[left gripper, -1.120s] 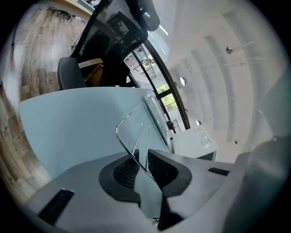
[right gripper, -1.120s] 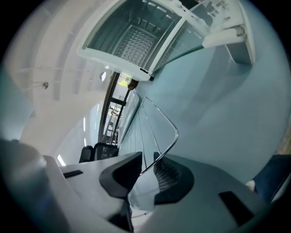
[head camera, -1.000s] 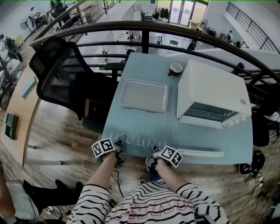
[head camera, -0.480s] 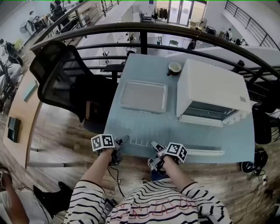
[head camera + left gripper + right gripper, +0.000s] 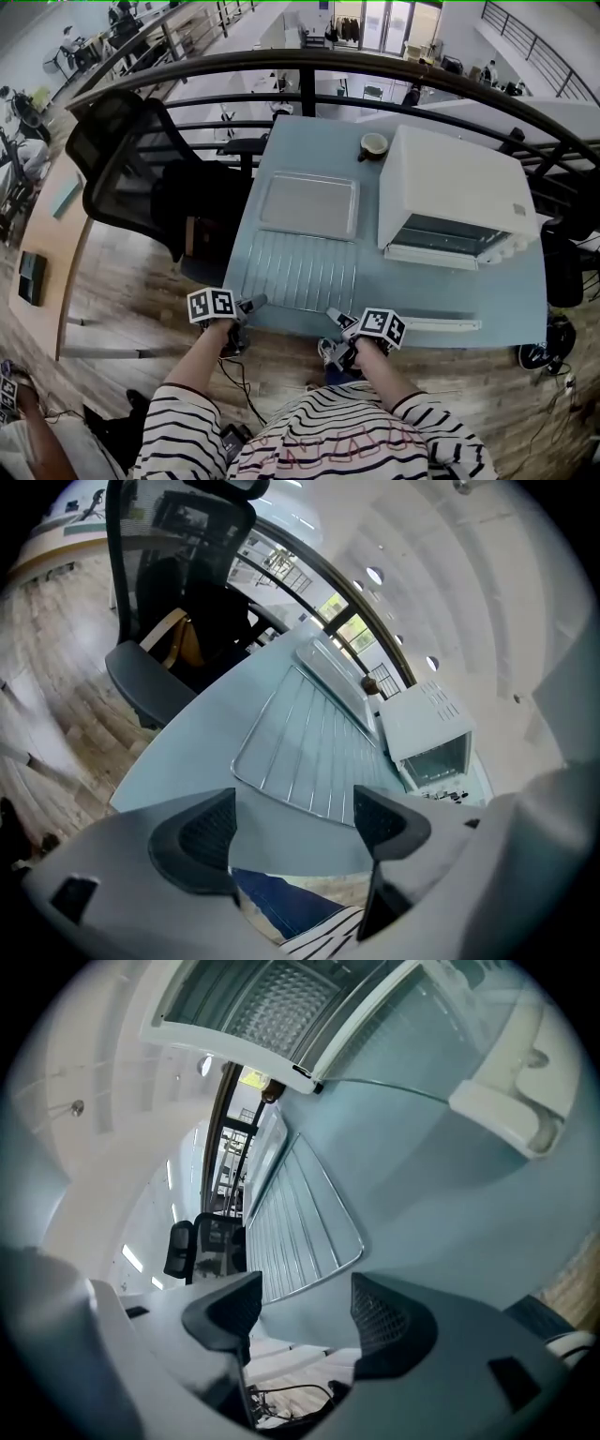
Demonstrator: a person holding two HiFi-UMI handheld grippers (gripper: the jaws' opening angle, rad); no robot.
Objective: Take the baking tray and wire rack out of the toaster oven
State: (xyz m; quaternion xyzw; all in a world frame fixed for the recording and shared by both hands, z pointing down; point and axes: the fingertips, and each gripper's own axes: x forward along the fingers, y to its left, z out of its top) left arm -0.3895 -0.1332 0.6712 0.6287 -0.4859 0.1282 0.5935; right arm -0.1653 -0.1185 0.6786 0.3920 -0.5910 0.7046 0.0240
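Both hands are mostly hidden under the marker cubes in the head view, and only striped sleeves show. The left gripper (image 5: 251, 305) (image 5: 295, 822) sits at the table's (image 5: 394, 291) near edge, jaws wide apart and just been opening, nothing between the pads. The right gripper (image 5: 335, 319) (image 5: 300, 1312) is beside it at the same edge, jaws also apart and just been opening, gap empty.

The wire rack (image 5: 300, 270) (image 5: 309, 752) (image 5: 295, 1222) lies flat on the table just beyond both grippers. Its near left corner is just ahead of the left jaws and its near right corner just ahead of the right jaws, touching neither. The wires run away from the person. The outline looks slightly wider left to right, but it is close to square, so the long axis is hard to call.

The baking tray (image 5: 309, 204) (image 5: 333, 672) lies flat right behind the rack, long axis left to right. Whether the rack's far edge touches the tray's near rim cannot be told. In the right gripper view the tray is squeezed to a sliver behind the rack.

The toaster oven (image 5: 459, 192) (image 5: 427, 728) (image 5: 281, 1007) stands right of rack and tray, mouth facing the person, its top cut off in the right gripper view. The door is down, the glass is hard to make out, and only the white door handle (image 5: 436, 326) reads clearly.

A cup (image 5: 374, 144) stands at the far edge, and an office chair (image 5: 131, 169) stands left of the table.
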